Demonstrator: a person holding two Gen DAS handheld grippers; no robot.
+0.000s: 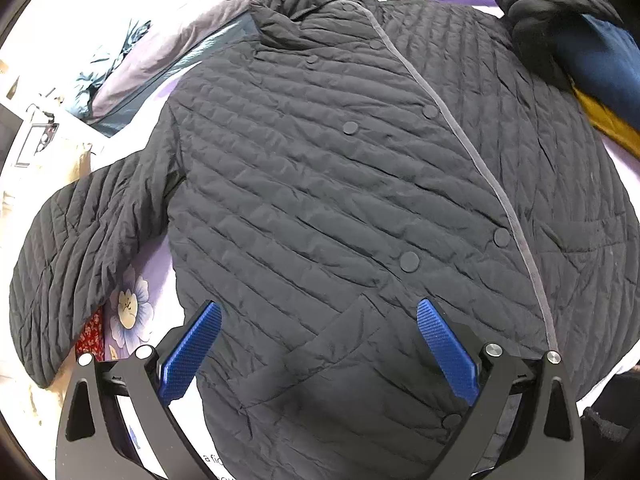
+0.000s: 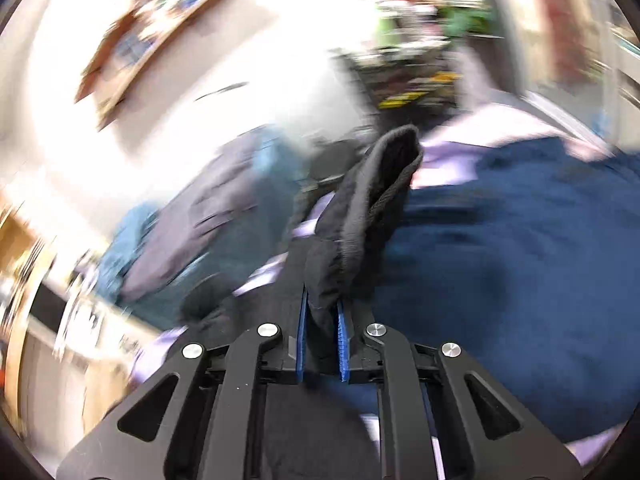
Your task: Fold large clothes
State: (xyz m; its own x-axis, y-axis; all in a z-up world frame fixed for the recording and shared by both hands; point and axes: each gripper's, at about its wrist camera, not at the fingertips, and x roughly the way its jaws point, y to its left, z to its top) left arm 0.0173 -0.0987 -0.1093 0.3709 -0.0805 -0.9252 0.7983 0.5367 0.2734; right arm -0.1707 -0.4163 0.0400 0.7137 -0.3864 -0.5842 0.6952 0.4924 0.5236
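A black quilted jacket (image 1: 320, 184) lies front up on a lilac floral sheet (image 1: 156, 268), buttoned, with its left sleeve (image 1: 68, 248) spread out to the side. My left gripper (image 1: 318, 320) is open and empty, hovering over the jacket's lower hem near a pocket. The jacket's right sleeve (image 1: 540, 8) is lifted at the top right. In the blurred right wrist view my right gripper (image 2: 322, 316) is shut on that sleeve's black ribbed cuff (image 2: 372, 208), held up off the bed.
A grey and teal garment (image 1: 160, 64) lies beyond the jacket's collar. A navy garment with mustard lining (image 1: 600, 80) lies at the right; it also shows in the right wrist view (image 2: 520, 280). Blurred shelves and furniture stand behind.
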